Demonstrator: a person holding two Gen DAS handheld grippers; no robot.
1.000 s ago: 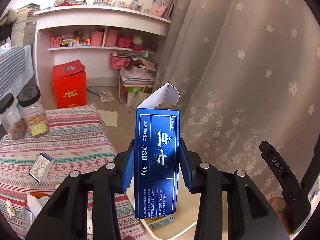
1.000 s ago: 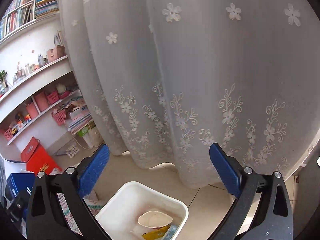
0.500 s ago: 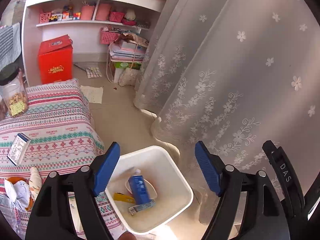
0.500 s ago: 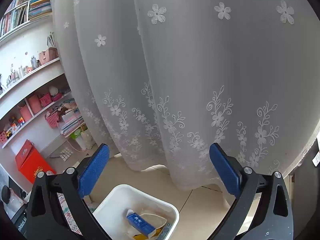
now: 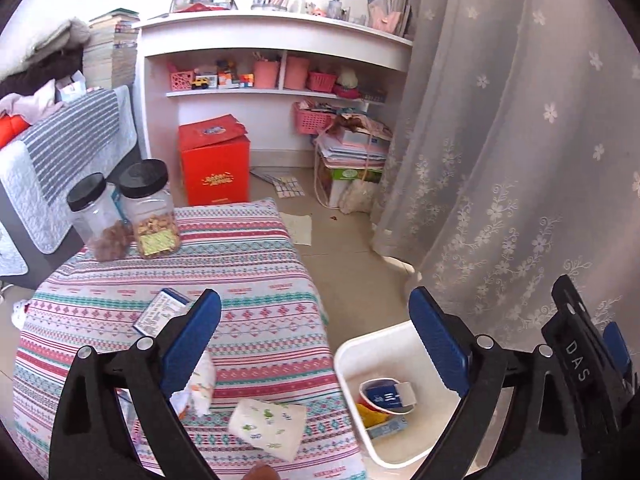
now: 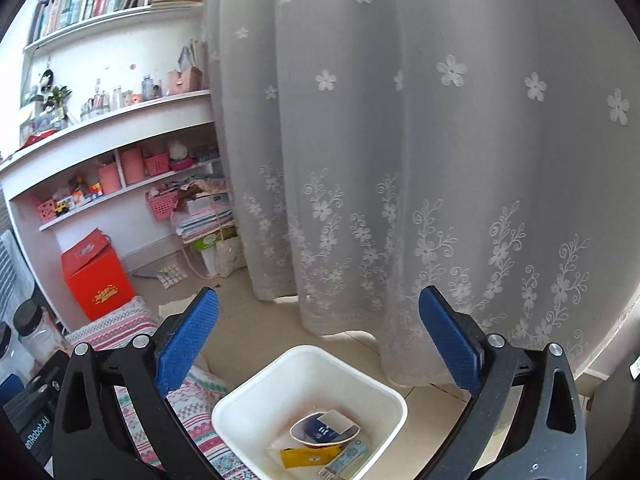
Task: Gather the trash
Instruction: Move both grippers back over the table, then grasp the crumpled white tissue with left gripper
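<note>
Both tongs spread wide, nothing betw. pads: left gripper (image 5: pixel 314 342) over striped cloth (image 5: pixel 248 264) edge, right gripper (image 6: pixel 318 344) above white bin (image 6: pixel 376 388). Blue box (image 6: pixel 322 432) lies in bin w/ yellow wrapper (image 6: pixel 306 457). Tissue pack (image 5: pixel 268 424) on cloth, near bin.

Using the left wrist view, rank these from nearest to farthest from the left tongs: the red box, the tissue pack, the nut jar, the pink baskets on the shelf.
From the left tongs:
1. Tissue pack, on the striped cloth just below the tips.
2. Nut jar, at the cloth's far left edge.
3. Red box, on the floor behind the jar.
4. Pink baskets, on the shelf at the back.
</note>
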